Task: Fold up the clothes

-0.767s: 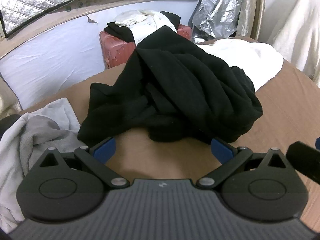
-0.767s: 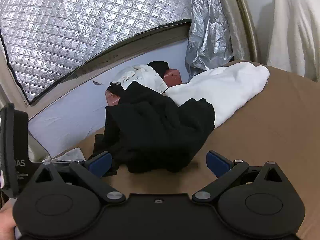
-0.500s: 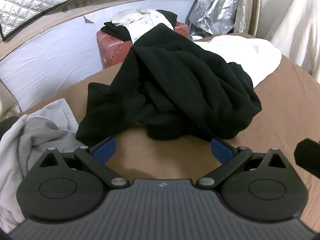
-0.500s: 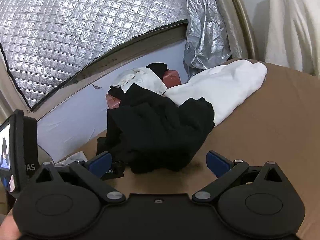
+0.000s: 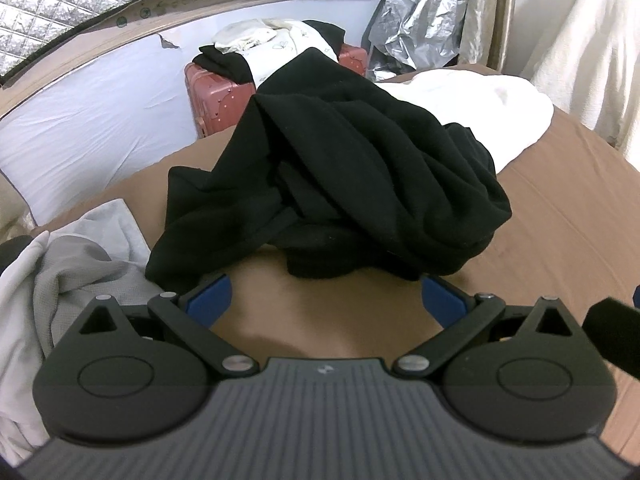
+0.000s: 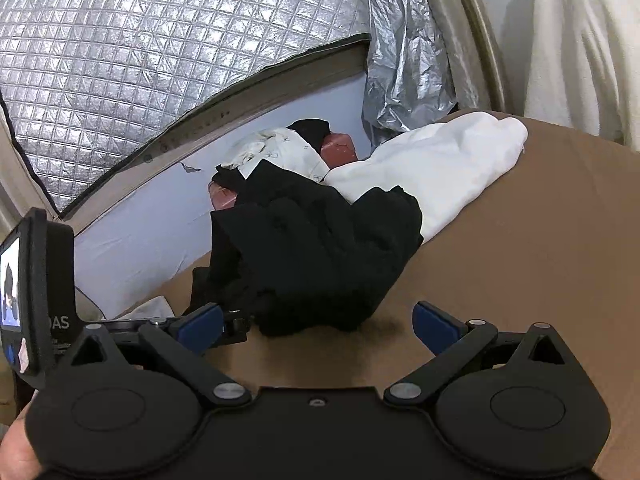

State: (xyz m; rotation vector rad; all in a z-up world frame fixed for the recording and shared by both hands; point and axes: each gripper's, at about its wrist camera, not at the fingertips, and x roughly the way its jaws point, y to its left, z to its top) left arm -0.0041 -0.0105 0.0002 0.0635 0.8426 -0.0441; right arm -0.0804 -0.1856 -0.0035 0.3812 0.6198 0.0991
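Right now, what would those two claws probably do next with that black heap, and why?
Probably ease forward to pinch an edge of the black garment: it lies crumpled, unfolded, on the brown bed, and both the left gripper and right gripper are open, holding nothing.

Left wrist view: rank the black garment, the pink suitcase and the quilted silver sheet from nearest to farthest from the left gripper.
From the left gripper, jaws open:
1. Black garment, crumpled on the brown cover just ahead of the fingertips.
2. Pink suitcase, behind the garment, past the bed's far edge, with clothes piled on top.
3. Quilted silver sheet, high on the back wall, upper left.
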